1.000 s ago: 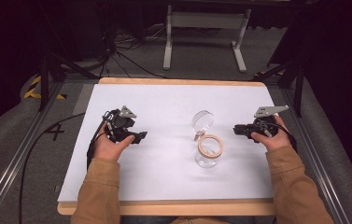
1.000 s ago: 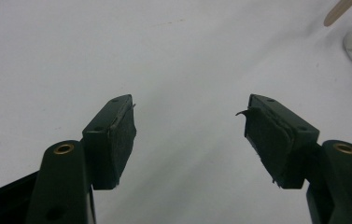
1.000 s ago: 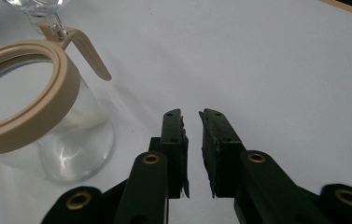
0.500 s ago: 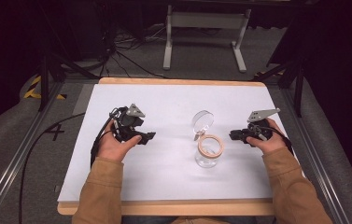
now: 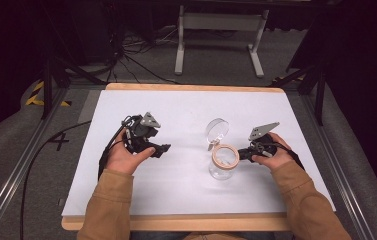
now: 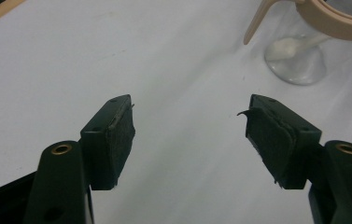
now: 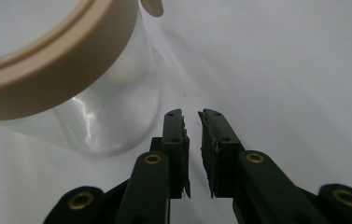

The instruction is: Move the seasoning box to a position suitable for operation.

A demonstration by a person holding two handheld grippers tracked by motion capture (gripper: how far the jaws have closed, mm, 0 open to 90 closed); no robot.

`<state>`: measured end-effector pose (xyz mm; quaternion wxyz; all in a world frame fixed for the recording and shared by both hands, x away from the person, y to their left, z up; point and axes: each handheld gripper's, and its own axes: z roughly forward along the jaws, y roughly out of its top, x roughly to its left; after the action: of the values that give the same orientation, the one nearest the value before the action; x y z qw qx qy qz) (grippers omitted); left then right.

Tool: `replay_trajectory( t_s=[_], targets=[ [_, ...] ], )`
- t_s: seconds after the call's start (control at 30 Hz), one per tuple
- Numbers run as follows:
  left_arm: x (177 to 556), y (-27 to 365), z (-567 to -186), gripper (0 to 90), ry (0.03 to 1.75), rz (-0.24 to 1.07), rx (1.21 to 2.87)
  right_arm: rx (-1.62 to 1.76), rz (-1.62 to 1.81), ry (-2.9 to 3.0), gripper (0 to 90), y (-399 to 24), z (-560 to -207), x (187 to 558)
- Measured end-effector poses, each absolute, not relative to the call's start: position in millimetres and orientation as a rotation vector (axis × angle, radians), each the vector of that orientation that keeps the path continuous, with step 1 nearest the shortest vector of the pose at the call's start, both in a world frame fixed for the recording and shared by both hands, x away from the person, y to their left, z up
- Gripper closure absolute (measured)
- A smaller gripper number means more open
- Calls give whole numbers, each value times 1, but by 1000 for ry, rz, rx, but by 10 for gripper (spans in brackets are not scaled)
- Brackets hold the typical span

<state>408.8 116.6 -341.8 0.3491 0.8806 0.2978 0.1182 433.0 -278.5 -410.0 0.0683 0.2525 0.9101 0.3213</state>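
Observation:
A clear jar (image 5: 224,162) with a beige rim stands upright on the white table top (image 5: 176,195), right of the middle. Its round clear lid (image 5: 217,129) is tipped up and back on a beige hinge. My right gripper (image 5: 241,154) sits just right of the jar with its tips almost at the glass. In the right gripper view the jaws (image 7: 192,122) are shut with only a slit between them and nothing held, and the jar (image 7: 94,102) is at their left. My left gripper (image 5: 165,149) is well left of the jar, open and empty. Its view shows the jar (image 6: 299,56) far off, beyond the gripper (image 6: 190,130).
The table has a wooden edge (image 5: 176,222) at the front. Metal rails (image 5: 16,185) run along both sides, with cables (image 5: 41,155) on the grey floor at the left. A white stand (image 5: 218,30) is beyond the far edge.
Both hands have moved inward toward the jar. The right gripper came down and left until its tips were beside the glass. The left gripper shifted right.

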Motion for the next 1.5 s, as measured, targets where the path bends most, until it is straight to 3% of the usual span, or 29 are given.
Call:
replay_trajectory(
  t_s=[0.77,1.5],
  targets=[
    [410,113,-344,327,762,279,2320,728,948,2809,895,-265,-416,430],
    [419,99,-342,348,724,265,2337,709,921,2864,899,-258,-418,413]
  ],
)
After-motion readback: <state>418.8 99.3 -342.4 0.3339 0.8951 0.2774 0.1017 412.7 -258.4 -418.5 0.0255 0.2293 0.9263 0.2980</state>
